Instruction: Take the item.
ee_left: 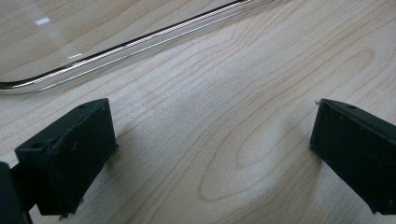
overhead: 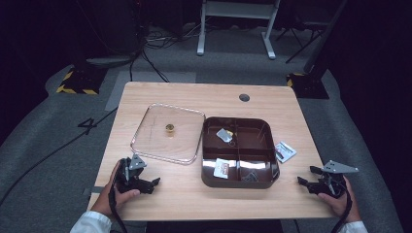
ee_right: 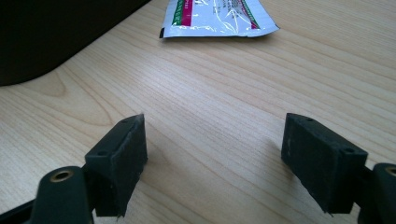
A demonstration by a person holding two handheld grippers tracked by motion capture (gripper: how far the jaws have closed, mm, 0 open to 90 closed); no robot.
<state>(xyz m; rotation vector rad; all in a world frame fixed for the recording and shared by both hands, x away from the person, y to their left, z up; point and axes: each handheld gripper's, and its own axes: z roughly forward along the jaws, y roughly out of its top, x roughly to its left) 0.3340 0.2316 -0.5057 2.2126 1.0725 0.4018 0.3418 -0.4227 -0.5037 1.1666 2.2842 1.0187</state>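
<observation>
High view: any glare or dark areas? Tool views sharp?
High view: room around the table dark, glare on the brown tray rim. Left gripper view: clear lid edge glints, tool pads soft. Right gripper view: sachet shiny, slightly blurred.

high: above, facing forward-down | tool views: close, low, sharing table (overhead: 194, 194) seemingly

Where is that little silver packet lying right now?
In the high view, the packet lies on the table, right of the brown tray and beyond the right gripper.
</observation>
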